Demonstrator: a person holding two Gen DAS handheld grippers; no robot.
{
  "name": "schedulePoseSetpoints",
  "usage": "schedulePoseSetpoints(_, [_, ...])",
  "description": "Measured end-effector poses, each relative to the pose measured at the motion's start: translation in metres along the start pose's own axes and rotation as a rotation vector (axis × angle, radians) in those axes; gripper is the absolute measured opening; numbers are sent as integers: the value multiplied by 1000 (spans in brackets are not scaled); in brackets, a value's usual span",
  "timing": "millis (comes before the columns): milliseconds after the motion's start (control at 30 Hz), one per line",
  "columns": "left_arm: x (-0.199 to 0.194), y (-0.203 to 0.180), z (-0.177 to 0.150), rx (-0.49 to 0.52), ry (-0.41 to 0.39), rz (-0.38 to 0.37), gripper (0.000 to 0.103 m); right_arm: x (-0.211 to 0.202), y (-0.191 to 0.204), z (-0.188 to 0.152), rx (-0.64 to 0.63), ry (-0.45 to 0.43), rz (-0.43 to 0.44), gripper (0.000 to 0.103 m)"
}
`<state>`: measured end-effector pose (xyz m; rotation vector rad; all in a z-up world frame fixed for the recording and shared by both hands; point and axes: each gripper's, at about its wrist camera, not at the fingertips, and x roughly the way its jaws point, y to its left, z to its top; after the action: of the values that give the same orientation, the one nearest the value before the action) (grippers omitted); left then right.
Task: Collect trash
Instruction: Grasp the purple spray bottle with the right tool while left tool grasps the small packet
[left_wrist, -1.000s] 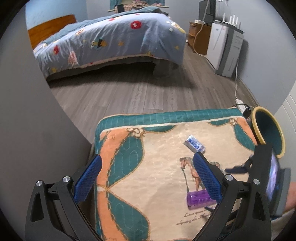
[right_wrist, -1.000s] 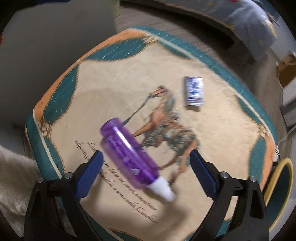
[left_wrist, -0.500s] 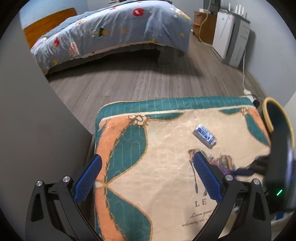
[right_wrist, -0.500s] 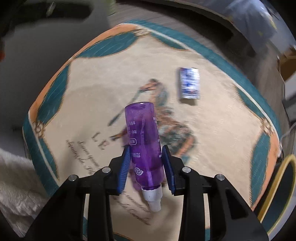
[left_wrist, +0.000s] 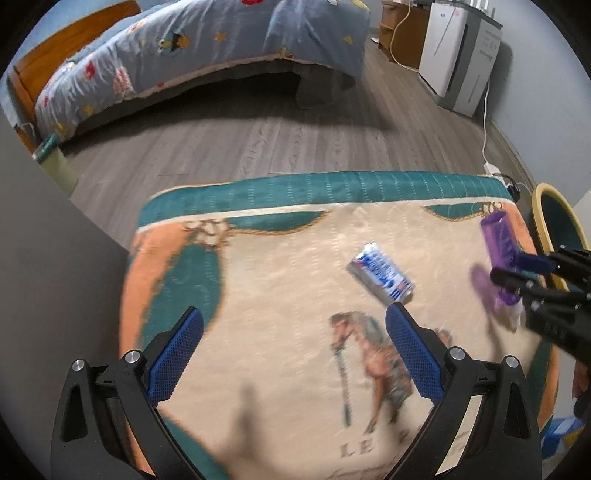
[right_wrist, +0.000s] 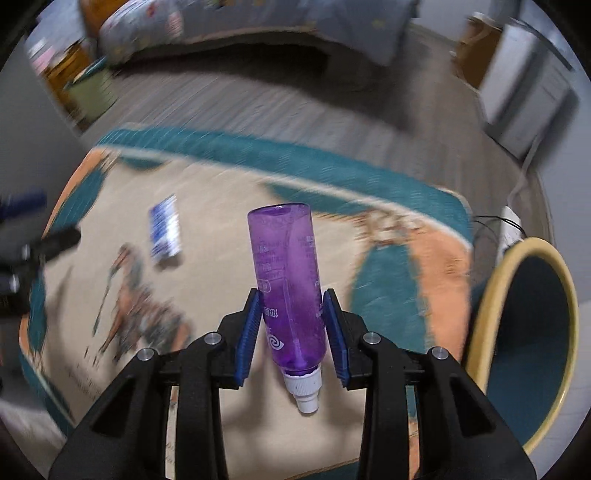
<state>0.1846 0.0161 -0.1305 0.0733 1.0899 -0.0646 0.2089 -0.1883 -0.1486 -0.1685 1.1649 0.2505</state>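
My right gripper (right_wrist: 291, 306) is shut on a purple plastic bottle (right_wrist: 286, 273), white cap toward the camera, lifted above the patterned cloth (right_wrist: 229, 229). In the left wrist view the same purple bottle (left_wrist: 500, 243) hangs in the right gripper (left_wrist: 517, 271) at the right edge of the cloth (left_wrist: 280, 280). A blue-and-white wrapper (left_wrist: 380, 273) lies flat on the cloth, just ahead of my open left gripper (left_wrist: 293, 326); nothing is between its fingers. That wrapper (right_wrist: 166, 227) shows blurred in the right wrist view. A teal bin with a yellow rim (right_wrist: 517, 332) stands right of the bottle.
The bin's rim (left_wrist: 550, 221) also shows beyond the cloth's right corner. A bed with a blue quilt (left_wrist: 207, 48) stands across the wood floor (left_wrist: 258, 140). White cabinets (left_wrist: 461, 55) and a cable with a power strip (left_wrist: 491, 166) sit at the right wall. A grey wall (left_wrist: 48, 258) is close on the left.
The right gripper closed on the purple bottle, lifted it off the cloth and carried it right toward the bin. The left gripper sank and moved closer to the wrapper, staying open.
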Motion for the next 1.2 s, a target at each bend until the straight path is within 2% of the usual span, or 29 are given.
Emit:
schedulePoseSetpoints(233, [15, -37, 7, 84, -22, -5, 98, 15, -18, 6, 40, 10, -14, 35])
schedulePoseSetpoints(300, [19, -41, 10, 84, -14, -15, 98, 19, -17, 6, 32, 9, -7, 43])
schedulePoseSetpoints(367, [25, -43, 12, 78, -1, -19, 98, 19, -16, 9, 22, -8, -13, 59])
schedulePoseSetpoints(700, [49, -49, 20, 56, 73, -48, 96, 22, -24, 11, 18, -7, 15, 71])
schedulePoseSetpoints(767, [53, -51, 20, 62, 84, -51, 96, 24, -23, 10, 5, -2, 14, 83])
schedulePoseSetpoints(800, [54, -52, 20, 65, 90, -53, 96, 24, -23, 10, 1, -3, 15, 83])
schedulePoseSetpoints(933, [58, -54, 22, 71, 96, -49, 93, 26, -24, 10, -3, -1, 14, 83])
schedulePoseSetpoints(1000, [62, -55, 22, 72, 111, -53, 87, 26, -27, 10, 9, 4, 22, 82])
schedulePoseSetpoints(1100, [67, -58, 21, 94, 139, -53, 75, 24, -27, 11, 1, -5, 25, 70])
schedulePoseSetpoints(1200, [68, -61, 18, 112, 144, -57, 72, 21, -23, 12, -22, -11, 33, 54])
